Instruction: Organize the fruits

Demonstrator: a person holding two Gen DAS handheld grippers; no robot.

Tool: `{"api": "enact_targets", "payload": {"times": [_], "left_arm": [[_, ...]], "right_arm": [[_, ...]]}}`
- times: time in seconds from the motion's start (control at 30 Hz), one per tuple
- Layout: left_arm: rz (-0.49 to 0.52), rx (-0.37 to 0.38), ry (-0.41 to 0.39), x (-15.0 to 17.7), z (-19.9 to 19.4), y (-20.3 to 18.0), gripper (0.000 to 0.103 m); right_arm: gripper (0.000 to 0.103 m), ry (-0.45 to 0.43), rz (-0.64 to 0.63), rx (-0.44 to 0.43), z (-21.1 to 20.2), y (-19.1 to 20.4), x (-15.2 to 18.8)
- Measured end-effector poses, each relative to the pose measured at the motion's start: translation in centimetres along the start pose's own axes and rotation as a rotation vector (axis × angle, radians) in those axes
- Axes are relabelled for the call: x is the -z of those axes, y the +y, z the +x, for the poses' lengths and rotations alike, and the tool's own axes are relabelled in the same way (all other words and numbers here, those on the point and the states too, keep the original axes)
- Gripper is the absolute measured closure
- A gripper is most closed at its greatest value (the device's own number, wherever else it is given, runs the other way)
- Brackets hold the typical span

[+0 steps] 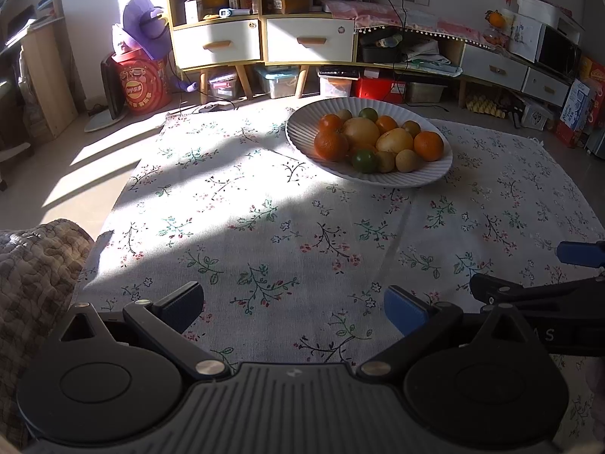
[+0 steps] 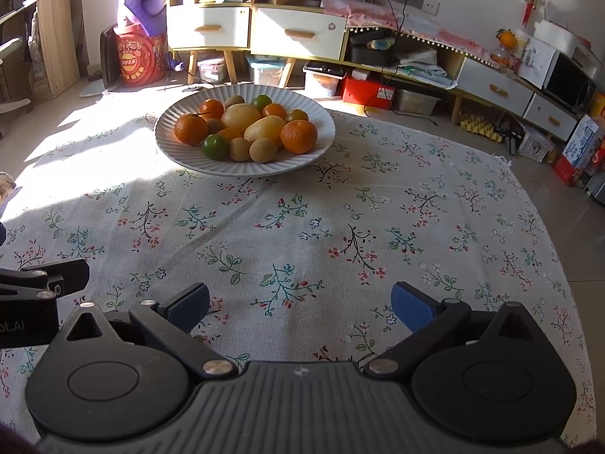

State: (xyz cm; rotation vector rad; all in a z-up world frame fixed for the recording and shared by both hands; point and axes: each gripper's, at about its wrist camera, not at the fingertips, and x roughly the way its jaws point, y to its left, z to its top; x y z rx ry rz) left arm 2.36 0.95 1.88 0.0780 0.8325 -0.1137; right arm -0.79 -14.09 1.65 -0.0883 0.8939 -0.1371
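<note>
A white ribbed plate (image 1: 302, 128) (image 2: 321, 128) stands at the far side of the flowered cloth (image 1: 264, 234) (image 2: 302, 227). It holds a pile of fruit: oranges (image 1: 331, 145) (image 2: 298, 136), yellow pears (image 1: 361, 131) (image 2: 264, 128), a green citrus (image 1: 365, 161) (image 2: 214, 146) and brown kiwis (image 1: 407, 160) (image 2: 263, 150). My left gripper (image 1: 294, 304) hangs open over the near cloth, nothing between its fingers. My right gripper (image 2: 300, 302) is open too, well short of the plate. The right gripper's fingers (image 1: 578, 253) show at the right edge of the left wrist view.
Behind the cloth stand white-drawer cabinets (image 1: 261, 41) (image 2: 257, 30), a low shelf with boxes under it (image 1: 382, 87), and a red drum (image 1: 145, 85) (image 2: 140, 60). A quilted cushion (image 1: 34, 272) lies at the cloth's near left corner. Bare floor tiles (image 2: 567, 204) lie to the right.
</note>
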Motion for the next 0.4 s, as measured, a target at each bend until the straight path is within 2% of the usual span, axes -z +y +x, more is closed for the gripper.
{"api": "enact_targets", "payload": {"times": [0.4], "left_arm": [[0.002,-0.007,0.0,-0.22,0.1,0.22,0.01]], "right_arm": [[0.0,-0.001,0.002,-0.001,-0.03,-0.06,0.0]]}}
